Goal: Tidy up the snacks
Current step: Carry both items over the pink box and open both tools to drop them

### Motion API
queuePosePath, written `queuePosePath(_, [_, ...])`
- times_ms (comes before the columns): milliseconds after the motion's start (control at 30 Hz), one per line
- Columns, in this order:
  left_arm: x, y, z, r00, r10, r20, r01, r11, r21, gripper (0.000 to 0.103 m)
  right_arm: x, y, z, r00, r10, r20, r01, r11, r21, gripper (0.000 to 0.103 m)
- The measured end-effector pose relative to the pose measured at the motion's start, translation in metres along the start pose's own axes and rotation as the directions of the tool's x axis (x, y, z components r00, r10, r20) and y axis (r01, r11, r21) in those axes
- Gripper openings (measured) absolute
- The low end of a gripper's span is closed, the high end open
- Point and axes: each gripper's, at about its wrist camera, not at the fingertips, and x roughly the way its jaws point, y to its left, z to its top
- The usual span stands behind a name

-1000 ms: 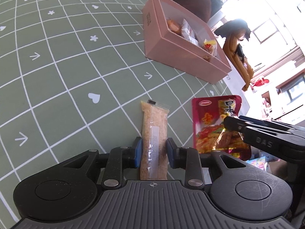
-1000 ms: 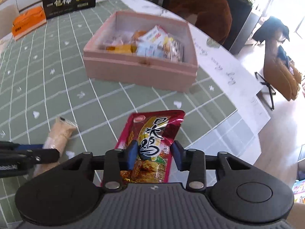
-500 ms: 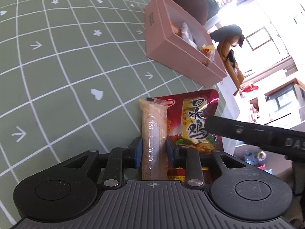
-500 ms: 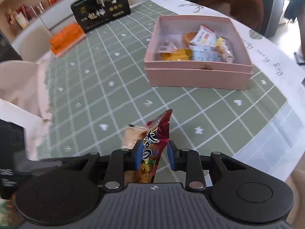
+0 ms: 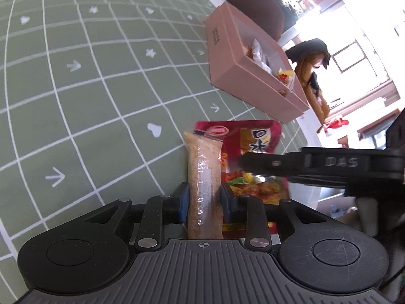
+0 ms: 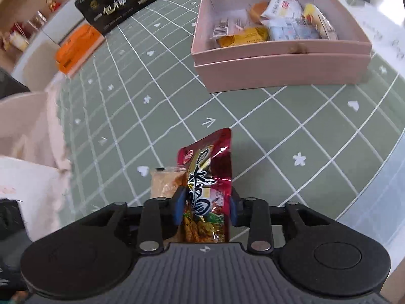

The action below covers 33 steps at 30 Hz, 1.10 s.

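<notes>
"DAS" on right gripper (image 5: 243, 163)

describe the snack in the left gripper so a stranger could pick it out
Start at the pink box on the green grid tablecloth. Nearer the camera, the left gripper pinches a narrow clear packet of tan granules. The red pouch beside it is wider and printed.

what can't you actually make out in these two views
- Lower end of the red snack pouch: right wrist view, hidden behind the right gripper body.
- Beige snack stick: right wrist view shows only a corner, the pouch covers the rest.
- Pink box contents: left wrist view, the near wall hides most packets; labels too small.
- Right gripper fingertip: left wrist view, motion-blurred.
</notes>
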Motion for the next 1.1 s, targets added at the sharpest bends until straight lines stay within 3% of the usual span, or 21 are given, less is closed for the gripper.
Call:
queuePosePath(133, [-0.010,-0.016,0.006,0.999,-0.019,0.045,0.017,0.999,0.038,0.031,-0.031,-0.004,-0.001,0.998,0.016,0.062,-0.016,1.000,0.000,0.019])
queuePosePath(300, [-0.018,-0.046,0.022,0.996,-0.017,0.085,0.009,0.995,0.102,0.031,-0.071,-0.018,0.013,0.989,0.024,0.147,-0.022,1.000,-0.012,0.018])
queuePosePath(367, [-0.024,-0.056,0.034,0.994,-0.049,0.096,0.039,0.995,0.096,0.031,-0.082,-0.027,0.025,0.986,0.028,0.166,-0.028,1.000,-0.002,0.018])
queuePosePath(467, [-0.036,-0.083,0.068,0.986,-0.087,0.140,0.066,0.987,0.148,0.031,-0.109,-0.039,0.046,0.975,0.070,0.210,-0.074,0.997,0.010,0.018])
queuePosePath(600, [-0.049,-0.133,0.135,0.969,-0.125,0.211,0.066,0.962,0.265,0.031,-0.156,-0.043,0.096,0.936,0.126,0.330,-0.126,0.992,-0.024,0.018])
queuePosePath(733, [-0.020,-0.157,0.201,0.971,-0.137,0.194,0.080,0.958,0.276,0.033,-0.167,-0.051,0.156,0.905,0.158,0.396,-0.159,0.987,-0.031,0.022])
queuePosePath(767, [0.002,-0.156,0.215,0.979,-0.105,0.176,0.054,0.962,0.269,0.033,-0.159,-0.056,0.169,0.908,0.138,0.396,-0.138,0.990,-0.029,0.027])
queuePosePath(800, [0.022,-0.153,0.223,0.986,-0.066,0.151,0.023,0.963,0.267,0.033,-0.147,-0.063,0.179,0.912,0.101,0.398,-0.100,0.995,-0.022,0.042])
queuePosePath(833, [0.049,-0.148,0.230,0.994,-0.020,0.109,-0.010,0.962,0.272,0.033,-0.135,-0.071,0.184,0.913,0.046,0.405,-0.047,0.999,-0.007,0.049])
queuePosePath(933, [0.090,-0.132,0.224,0.997,0.046,0.062,-0.062,0.953,0.296,0.033,-0.097,-0.096,0.182,0.915,-0.127,0.384,0.123,0.992,0.036,0.049])
queuePosePath(1033, [0.087,-0.116,0.193,0.997,-0.008,0.075,-0.013,0.962,0.274,0.033,-0.077,-0.116,0.154,0.913,-0.160,0.375,0.157,0.987,0.038,0.049])
queuePosePath(1100, [0.076,-0.107,0.167,0.994,-0.004,0.112,-0.028,0.959,0.282,0.033,-0.064,-0.123,0.133,0.920,-0.170,0.354,0.166,0.985,0.042,0.049])
